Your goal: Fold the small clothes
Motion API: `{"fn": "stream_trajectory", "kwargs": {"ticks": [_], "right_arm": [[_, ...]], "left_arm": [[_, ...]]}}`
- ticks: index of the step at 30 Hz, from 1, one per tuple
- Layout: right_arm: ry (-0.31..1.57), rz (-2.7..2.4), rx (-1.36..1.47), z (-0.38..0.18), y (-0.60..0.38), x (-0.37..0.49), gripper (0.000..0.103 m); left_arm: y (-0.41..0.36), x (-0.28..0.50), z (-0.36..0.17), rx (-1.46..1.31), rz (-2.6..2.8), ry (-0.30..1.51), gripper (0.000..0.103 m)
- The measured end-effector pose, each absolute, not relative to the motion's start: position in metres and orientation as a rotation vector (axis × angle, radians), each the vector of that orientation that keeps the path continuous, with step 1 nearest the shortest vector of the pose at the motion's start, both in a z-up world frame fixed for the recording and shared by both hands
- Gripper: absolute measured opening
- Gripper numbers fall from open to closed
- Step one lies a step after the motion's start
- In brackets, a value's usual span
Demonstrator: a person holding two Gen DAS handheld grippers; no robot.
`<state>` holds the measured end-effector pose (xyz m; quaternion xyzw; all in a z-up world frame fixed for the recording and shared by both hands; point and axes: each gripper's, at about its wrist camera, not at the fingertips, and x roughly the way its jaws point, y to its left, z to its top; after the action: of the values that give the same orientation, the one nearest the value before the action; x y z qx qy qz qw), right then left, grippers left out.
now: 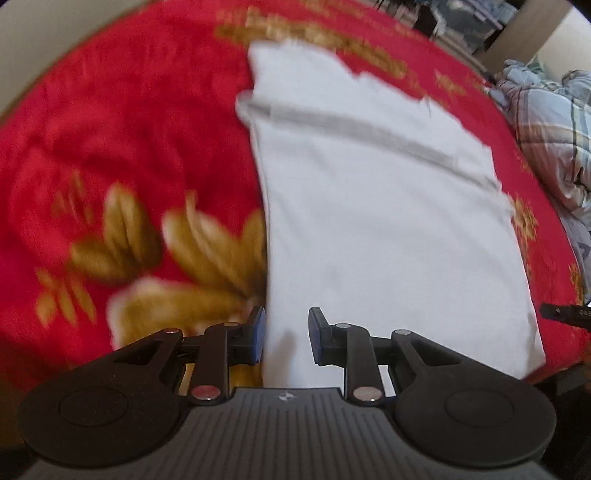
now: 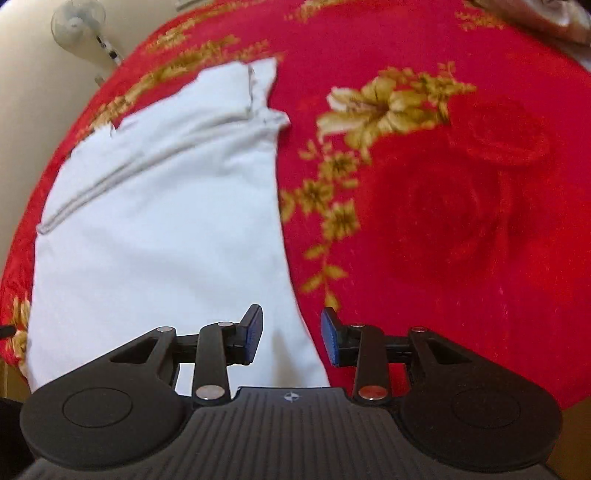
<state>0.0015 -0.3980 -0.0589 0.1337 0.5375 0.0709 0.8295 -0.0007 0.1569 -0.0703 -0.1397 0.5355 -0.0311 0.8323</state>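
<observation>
Below both grippers' parted, empty jaws, white garment (image 1: 388, 221) flat on red blanket (image 1: 110, 129).

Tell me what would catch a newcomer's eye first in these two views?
The bright red blanket with gold flowers fills both views. On it lies a white garment, partly folded, with a grey seam across it. The left gripper and right gripper hover open over its near edges.

You have one white garment (image 1: 388, 221) on one red blanket (image 1: 129, 129), two tools, left (image 1: 286, 336) and right (image 2: 291, 338), one fan (image 2: 78, 23), and one plaid quilt (image 1: 546, 122).
</observation>
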Motion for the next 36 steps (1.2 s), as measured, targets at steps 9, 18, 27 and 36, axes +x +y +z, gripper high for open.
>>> {"fn": "stream_trajectory", "kwargs": {"ticks": [9, 18, 27, 36], "right_arm": [[1.214, 0.137, 0.229, -0.083, -0.391, 0.006, 0.038], [1.196, 0.182, 0.218, -0.082, -0.381, 0.001, 0.007], [1.191, 0.194, 0.161, -0.086, -0.371, 0.001, 0.007], [0.915, 0.308, 0.419, -0.010, -0.396, -0.010, 0.003]], "left_arm": [[0.159, -0.010, -0.095, -0.281, -0.048, 1.217, 0.027], [0.150, -0.012, -0.089, -0.241, -0.115, 1.181, 0.009], [0.141, -0.010, -0.092, -0.204, -0.144, 1.190, 0.007], [0.139, -0.031, -0.009, -0.224, -0.263, 0.892, 0.003]]}}
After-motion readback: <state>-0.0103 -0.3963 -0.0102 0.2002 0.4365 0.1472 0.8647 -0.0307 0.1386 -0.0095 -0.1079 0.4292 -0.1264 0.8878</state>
